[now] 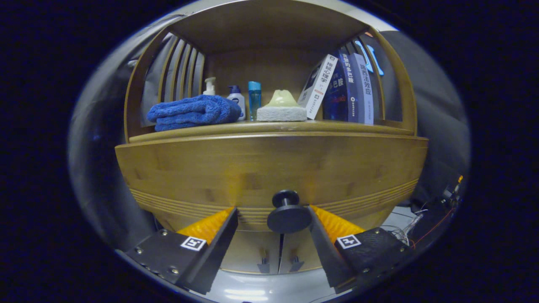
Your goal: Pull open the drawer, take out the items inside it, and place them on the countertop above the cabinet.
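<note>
Gripper [273, 212] fingers are standing spread apart, straddling the black round knob [289, 214] of the wooden drawer [269, 168]; the right finger [332, 225] is sitting close beside the knob, contact unclear, while the left finger [210, 227] is leaving a clear gap. Above the shut drawer front, the countertop [269, 126] is carrying a folded blue towel [191, 111], two pump bottles [236, 99], a blue bottle [254, 99], a sponge [281, 112] under a pale green lump, and leaning books [345, 88]. Below the drawer, two cabinet doors [280, 256] are showing between the fingers.
</note>
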